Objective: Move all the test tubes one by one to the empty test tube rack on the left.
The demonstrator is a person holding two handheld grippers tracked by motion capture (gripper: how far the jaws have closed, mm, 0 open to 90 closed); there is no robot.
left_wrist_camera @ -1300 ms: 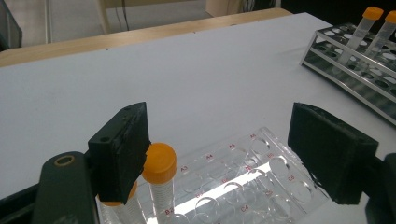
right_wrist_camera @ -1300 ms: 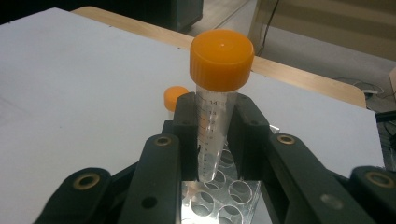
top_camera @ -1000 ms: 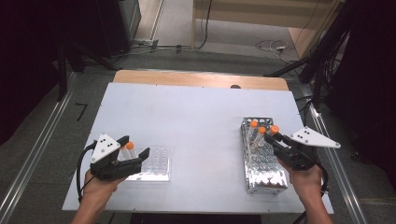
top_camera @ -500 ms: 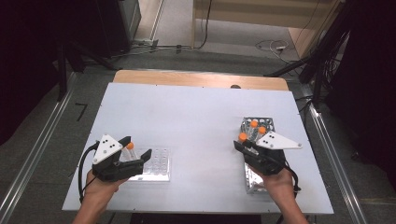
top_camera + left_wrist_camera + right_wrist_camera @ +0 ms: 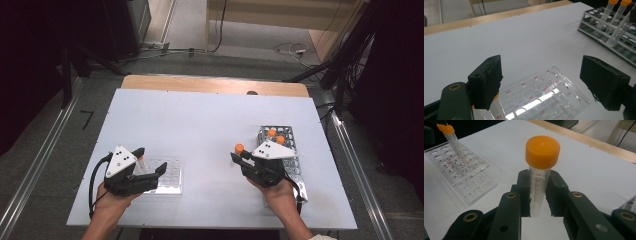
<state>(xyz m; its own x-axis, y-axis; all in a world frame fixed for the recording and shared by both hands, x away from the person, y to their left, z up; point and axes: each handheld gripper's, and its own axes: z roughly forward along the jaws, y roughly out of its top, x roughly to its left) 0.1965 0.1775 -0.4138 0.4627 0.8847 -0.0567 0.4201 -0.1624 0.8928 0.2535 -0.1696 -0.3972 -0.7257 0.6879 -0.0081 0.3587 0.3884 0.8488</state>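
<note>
My right gripper (image 5: 241,158) (image 5: 540,195) is shut on a clear graduated tube with an orange cap (image 5: 239,148) (image 5: 542,151), held upright over the white table just left of the metal rack (image 5: 290,167) (image 5: 599,30). Two more orange-capped tubes (image 5: 276,136) (image 5: 607,12) stand in the rack's far end. At the front left, my left gripper (image 5: 150,160) (image 5: 544,82) hangs open over the near-left end of a clear well plate (image 5: 169,177) (image 5: 549,95) (image 5: 461,175). One orange-capped tube (image 5: 450,135) stands in that plate, close beside one jaw.
The white table top (image 5: 200,125) stretches between the plate and the rack. A wooden strip (image 5: 215,85) borders its far edge. A black cable (image 5: 94,182) trails from the left gripper near the table's front edge.
My right gripper has carried its tube leftward off the rack, out over the table and slightly lower. The left gripper and the plate have stayed where they were.
</note>
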